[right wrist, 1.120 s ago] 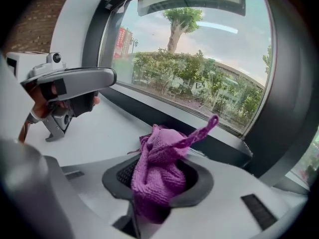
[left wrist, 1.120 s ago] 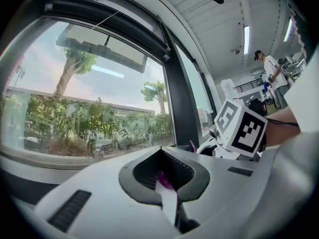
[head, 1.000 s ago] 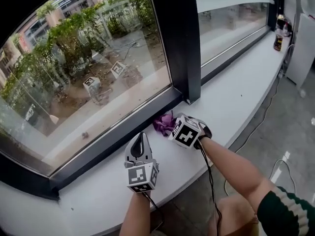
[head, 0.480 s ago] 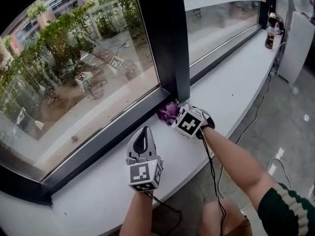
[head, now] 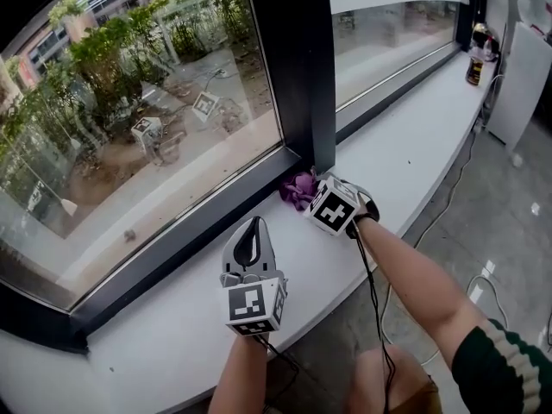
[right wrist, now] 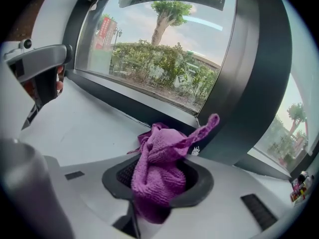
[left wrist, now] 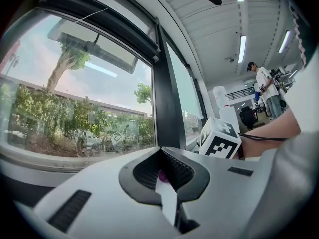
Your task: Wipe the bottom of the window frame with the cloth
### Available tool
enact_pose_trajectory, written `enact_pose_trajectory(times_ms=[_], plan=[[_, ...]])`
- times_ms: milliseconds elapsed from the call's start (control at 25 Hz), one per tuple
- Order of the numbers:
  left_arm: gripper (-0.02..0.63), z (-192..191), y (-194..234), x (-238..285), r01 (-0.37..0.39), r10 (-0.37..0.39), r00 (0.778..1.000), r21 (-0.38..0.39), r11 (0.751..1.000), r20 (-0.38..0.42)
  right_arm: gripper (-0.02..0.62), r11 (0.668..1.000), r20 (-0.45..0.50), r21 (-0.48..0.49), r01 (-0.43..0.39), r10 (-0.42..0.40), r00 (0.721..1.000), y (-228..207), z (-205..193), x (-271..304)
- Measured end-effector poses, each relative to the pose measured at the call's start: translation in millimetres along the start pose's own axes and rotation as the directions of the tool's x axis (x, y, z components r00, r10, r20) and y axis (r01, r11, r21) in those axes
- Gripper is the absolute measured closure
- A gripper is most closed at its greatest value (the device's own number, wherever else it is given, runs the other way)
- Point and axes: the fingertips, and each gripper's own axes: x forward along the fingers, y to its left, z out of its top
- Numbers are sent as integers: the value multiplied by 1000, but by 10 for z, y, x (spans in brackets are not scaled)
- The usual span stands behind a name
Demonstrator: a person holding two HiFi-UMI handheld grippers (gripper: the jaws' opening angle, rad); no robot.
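With our right gripper [head: 315, 195] pinching the purple cloth [head: 298, 187] in its jaws at the foot of the dark mullion [head: 297, 76], we should press it flat along the bottom window frame [head: 190, 228] and drag steadily, our left gripper [head: 251, 231] idle, jaws pressed together on nothing.

Window post [head: 289, 59] blocks the frame [head: 190, 240] rightward, sill [head: 405, 158] open beyond

Fuzzy purple cloth [right wrist: 162, 171], all bunched up, pinched in the right gripper [right wrist: 159, 183], one corner flicked upward. Sitting right up at the dark bottom rail of the window frame [head: 185, 235], beside the upright post [head: 297, 67].
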Motion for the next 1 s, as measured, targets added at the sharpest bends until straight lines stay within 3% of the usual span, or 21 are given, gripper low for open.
enact_pose_trajectory(times_ms=[440, 800, 1000], plan=[[603, -18, -88, -47, -12, 12, 1000, -3, 1000, 1, 451, 1000, 1, 8, -24, 24, 1000, 49, -79, -78], [603, -45, -164, -79, -14, 14, 1000, -17, 1000, -14, 451, 998, -12, -42, -55, 55, 998, 129, -158, -195], [603, -130, -178, -165, -19, 18, 999, -33, 999, -34, 451, 996, -3, -13, -90, 90, 996, 192, -287, -332]])
